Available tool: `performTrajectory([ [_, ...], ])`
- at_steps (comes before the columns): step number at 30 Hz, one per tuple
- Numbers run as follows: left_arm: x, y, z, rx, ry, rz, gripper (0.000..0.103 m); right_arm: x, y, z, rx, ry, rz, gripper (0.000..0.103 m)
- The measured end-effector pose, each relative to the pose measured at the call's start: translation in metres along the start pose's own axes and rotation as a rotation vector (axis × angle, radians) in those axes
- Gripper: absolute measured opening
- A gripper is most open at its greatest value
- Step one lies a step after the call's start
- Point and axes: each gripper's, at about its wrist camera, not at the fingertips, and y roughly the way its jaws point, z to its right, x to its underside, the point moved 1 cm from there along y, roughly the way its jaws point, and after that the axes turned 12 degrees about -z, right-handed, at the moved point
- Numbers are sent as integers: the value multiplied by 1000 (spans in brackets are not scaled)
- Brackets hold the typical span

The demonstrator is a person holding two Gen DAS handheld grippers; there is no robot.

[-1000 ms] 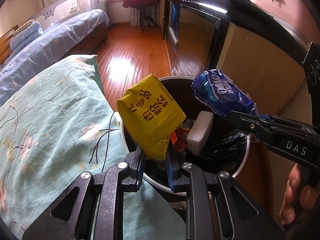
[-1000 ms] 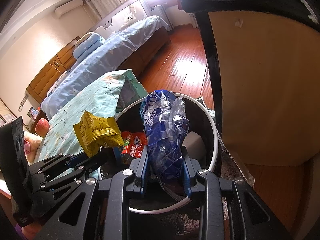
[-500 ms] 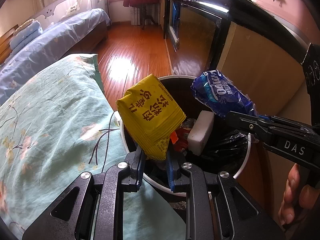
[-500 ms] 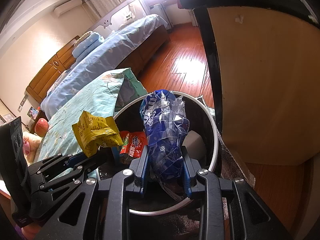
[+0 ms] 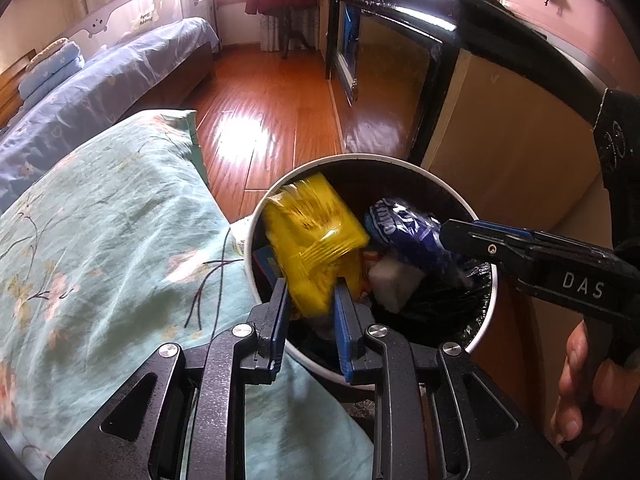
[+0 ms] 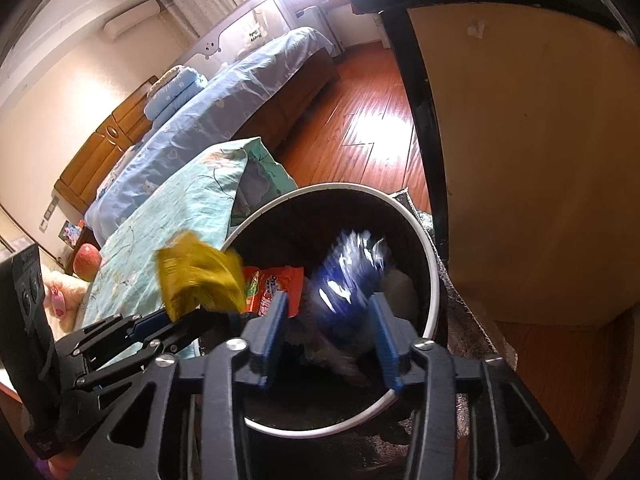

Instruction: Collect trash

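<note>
Bedroom floorboards and a floral quilt (image 5: 100,240) frame your left wrist view, where the white-rimmed bin (image 5: 486,320) sits lower centre. Your left tongs (image 5: 310,308) are opening, the blurred yellow packet (image 5: 314,240) still between the pads, tipping into the bin; the blue wrapper (image 5: 408,236) drops beside it. In your right wrist view, the right tongs (image 6: 326,328) are opening wide and the blue wrapper (image 6: 352,276) falls free between them, a red packet (image 6: 276,286) already inside. Only this view shows an apple (image 6: 86,260) at left. Both pieces look nearly binned; any remaining trash isn't visible.
</note>
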Motion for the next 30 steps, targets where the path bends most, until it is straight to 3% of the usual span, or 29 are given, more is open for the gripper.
performTrajectory([
  [6, 11, -15, -9, 4, -21, 27, 41, 3, -11, -3, -16, 8, 18, 53],
  [7, 15, -18, -11, 5, -32, 33, 47, 4, -14, -4, -19, 6, 25, 55],
  [9, 21, -24, -16, 12, -54, 46, 52, 6, -19, -7, -24, 3, 40, 65],
  [14, 47, -44, -35, 28, -131, 96, 59, 19, -31, -22, -44, -1, 77, 71],
  [17, 73, -60, -52, 13, -197, 140, 72, 32, -35, -38, -48, -16, 110, 79],
  [19, 95, -70, -64, -18, -244, 164, 78, 39, -35, -49, -55, -32, 127, 83],
  [23, 132, -89, -86, -93, -305, 212, 79, 57, -31, -83, -47, -94, 152, 83],
  [30, 161, -130, -117, -215, -396, 322, 82, 71, -32, -141, -51, -215, 204, 84],
])
